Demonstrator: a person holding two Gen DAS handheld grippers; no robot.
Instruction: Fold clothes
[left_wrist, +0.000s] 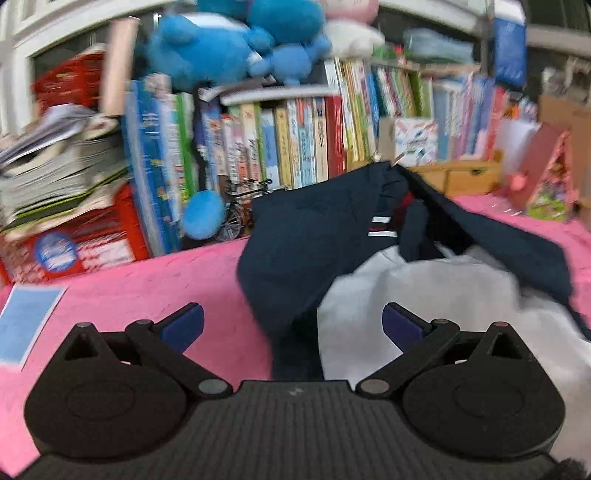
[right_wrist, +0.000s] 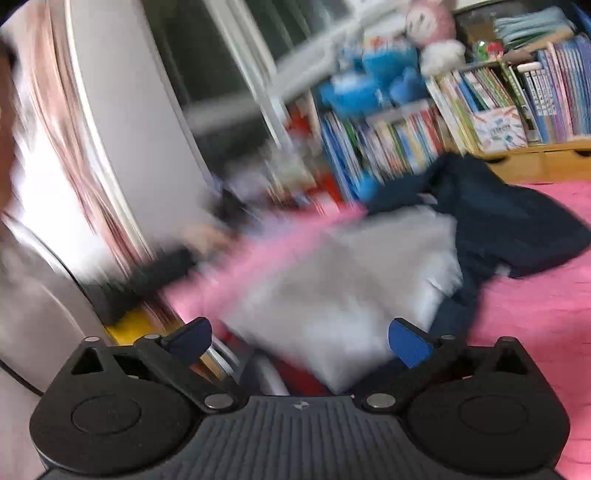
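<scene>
At the far left of the left wrist view a blue card (left_wrist: 27, 323) lies flat on the pink cloth (left_wrist: 147, 280) that covers the surface. Behind it slumps a stack of papers (left_wrist: 62, 173) on a red box (left_wrist: 85, 240), then a long row of upright books (left_wrist: 288, 147) with blue plush toys (left_wrist: 229, 44) piled on top (a small wire bicycle (left_wrist: 240, 206) stands at the foot of the books). The left gripper (left_wrist: 293, 325) hangs low over the cloth, its blue-padded jaws wide apart and empty.

Ahead of it and to the right lie the clothes: a navy garment (left_wrist: 306, 240), soft and crumpled, with white and red stripes at one edge, draped partly over a smooth white garment (left_wrist: 424, 295). Further right sits a wooden drawer unit (left_wrist: 461, 177) and a pink patterned box (left_wrist: 550, 184).

In the right wrist view, badly smeared on its left side, the right gripper (right_wrist: 299, 343) also stands fully spread, gripping nothing, with the white garment (right_wrist: 351, 288) bunched just beyond its pads and the navy garment (right_wrist: 509, 229) heaped to the right on the pink cloth (right_wrist: 535, 314).
</scene>
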